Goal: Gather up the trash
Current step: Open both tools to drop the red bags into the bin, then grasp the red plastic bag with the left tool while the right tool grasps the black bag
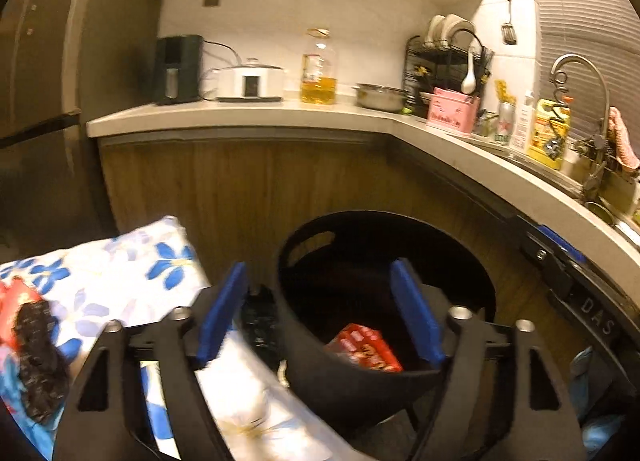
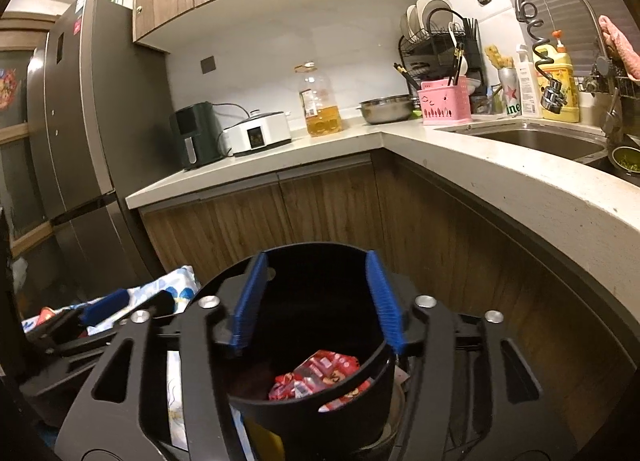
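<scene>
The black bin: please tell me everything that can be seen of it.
The black bin is a round, matte bucket that looks like plastic, with an oval handle cut-out near its rim. It stands upright and open beside a flower-printed cloth, below the wooden counter cabinets. Red wrappers lie at its bottom. Both claws, left and right, hang open above its mouth, holding nothing. Whether the cloth touches it is unclear.
</scene>
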The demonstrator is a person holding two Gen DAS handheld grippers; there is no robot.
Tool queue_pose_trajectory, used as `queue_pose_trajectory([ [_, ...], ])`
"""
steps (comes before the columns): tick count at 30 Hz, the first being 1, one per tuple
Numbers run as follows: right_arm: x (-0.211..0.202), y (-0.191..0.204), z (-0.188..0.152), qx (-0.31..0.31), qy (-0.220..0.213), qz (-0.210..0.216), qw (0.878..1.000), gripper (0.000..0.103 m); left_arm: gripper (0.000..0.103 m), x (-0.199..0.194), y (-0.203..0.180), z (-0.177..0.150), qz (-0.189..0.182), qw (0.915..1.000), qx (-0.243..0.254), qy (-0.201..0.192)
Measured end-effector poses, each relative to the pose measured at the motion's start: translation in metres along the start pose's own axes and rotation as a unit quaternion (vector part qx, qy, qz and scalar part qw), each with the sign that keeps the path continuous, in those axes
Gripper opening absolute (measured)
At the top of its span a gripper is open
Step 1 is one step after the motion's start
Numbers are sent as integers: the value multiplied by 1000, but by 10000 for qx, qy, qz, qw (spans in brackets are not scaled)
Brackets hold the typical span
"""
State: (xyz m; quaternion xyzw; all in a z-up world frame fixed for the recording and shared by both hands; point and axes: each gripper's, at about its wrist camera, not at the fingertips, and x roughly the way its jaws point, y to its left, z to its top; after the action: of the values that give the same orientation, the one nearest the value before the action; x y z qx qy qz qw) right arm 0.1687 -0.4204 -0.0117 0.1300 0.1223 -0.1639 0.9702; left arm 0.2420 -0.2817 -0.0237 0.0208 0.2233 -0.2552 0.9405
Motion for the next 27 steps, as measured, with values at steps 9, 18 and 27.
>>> queue_pose_trajectory([
  [9,-33,20,-12,-294,-70,54,9995,81,96,-48,26,-12,867,9957,-261,-206],
  [18,-71,40,-24,-342,-219,146,9991,83,97,-106,59,-33,1480,9864,-608,-367],
  [27,-103,70,-39,-330,-304,329,9985,83,97,-148,88,-55,1787,9793,-870,-393],
])
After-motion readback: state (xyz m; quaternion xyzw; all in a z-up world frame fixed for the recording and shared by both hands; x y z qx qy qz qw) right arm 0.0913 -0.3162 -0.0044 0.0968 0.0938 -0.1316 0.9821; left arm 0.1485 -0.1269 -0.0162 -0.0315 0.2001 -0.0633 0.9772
